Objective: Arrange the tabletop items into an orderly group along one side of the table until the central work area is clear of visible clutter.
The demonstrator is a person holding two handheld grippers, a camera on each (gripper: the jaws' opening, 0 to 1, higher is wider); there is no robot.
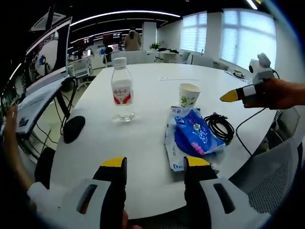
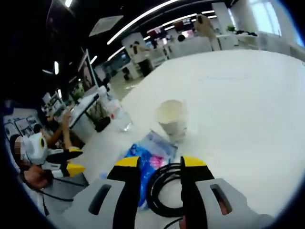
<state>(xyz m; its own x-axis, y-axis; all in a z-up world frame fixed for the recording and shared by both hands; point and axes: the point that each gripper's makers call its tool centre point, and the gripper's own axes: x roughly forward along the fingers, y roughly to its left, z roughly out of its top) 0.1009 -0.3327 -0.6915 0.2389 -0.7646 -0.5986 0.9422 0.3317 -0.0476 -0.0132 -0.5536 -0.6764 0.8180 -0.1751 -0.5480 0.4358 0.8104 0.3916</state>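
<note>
The right claw, jaws parted and holding nothing, hangs directly over the coiled black cable, nearer it than the open, empty left claw

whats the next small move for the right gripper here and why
Probably ease the right gripper down and close on the black cable coil. Its open jaws already straddle the coil, which lies loose beside the blue tissue pack near the paper cup.
</note>
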